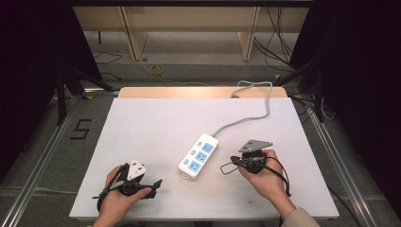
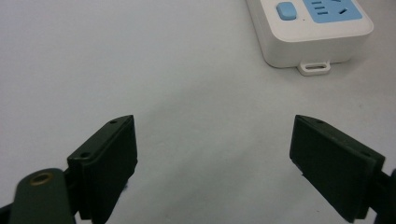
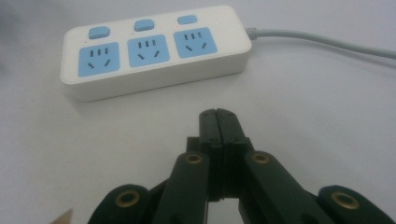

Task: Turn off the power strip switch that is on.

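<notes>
Waiting on both sides of the power strip [image 1: 199,156], the two grippers sit low near the front edge of the white table [image 1: 142,123], and nothing is held yet. The strip lies a little right of the table's middle, angled so its grey cord [image 1: 246,118] runs off toward the back edge and over it, while the end with the small hanging tab points at the front edge. Left gripper [image 1: 153,185] rests close to the front-left corner with its jaws spread wide and nothing between them; in the left gripper view the near end of the strip sits just ahead and to one side of the open pads [image 2: 107,163], which looks like a stance ready to close on that end or steady it. Right gripper [image 1: 226,168] is just beside the strip's right flank, jaws pressed fully together and empty; in the right gripper view the closed tips [image 3: 218,122] aim at the long side below the three blue sockets [image 3: 146,49] and the switch buttons [image 3: 143,24]. Shut tips like that make a single blunt point, so my guess is a push or a button press rather than a grab.
</notes>
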